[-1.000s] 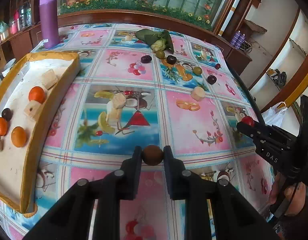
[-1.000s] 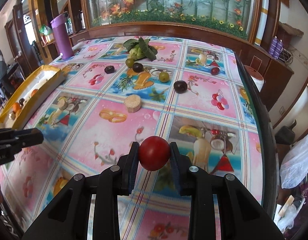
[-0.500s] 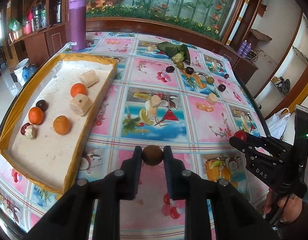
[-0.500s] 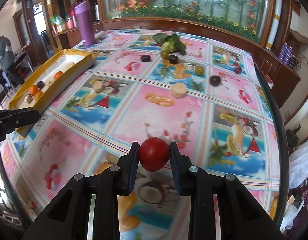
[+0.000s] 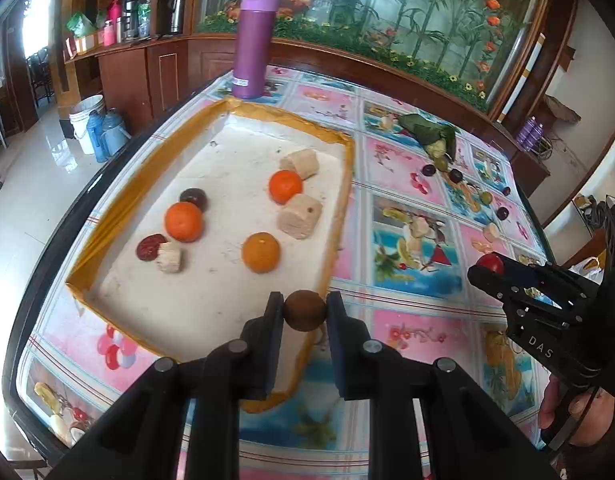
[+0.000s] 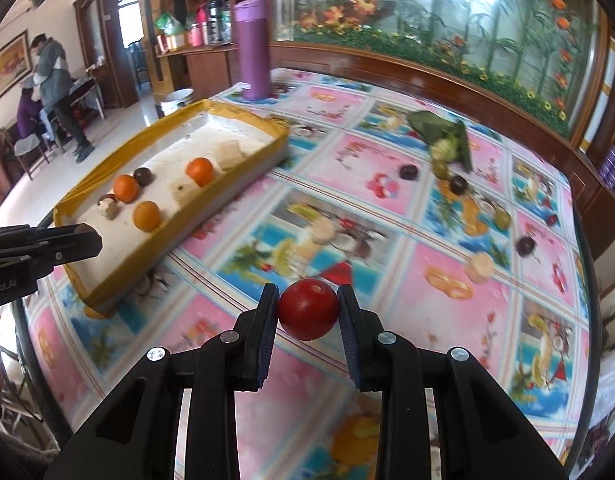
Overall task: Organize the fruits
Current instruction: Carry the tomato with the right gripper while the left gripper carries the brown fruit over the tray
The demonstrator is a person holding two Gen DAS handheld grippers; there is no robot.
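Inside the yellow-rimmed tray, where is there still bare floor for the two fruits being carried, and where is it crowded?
Free: the tray floor nearest the brown fruit, below the lowest orange, and the far end towards the purple bottle. Crowded: the middle band of oranges, pale chunks and dark fruits.

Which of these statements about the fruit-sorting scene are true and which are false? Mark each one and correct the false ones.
1. The left gripper holds a small brown round fruit. True.
2. The right gripper is empty. False: it is shut on a red tomato.
3. Three orange fruits lie in the yellow-rimmed tray. True.
4. The purple bottle lies on its side in the tray. False: it stands upright on the table beyond the tray.
5. The tablecloth is plain white. False: it shows pink and blue fruit pictures.
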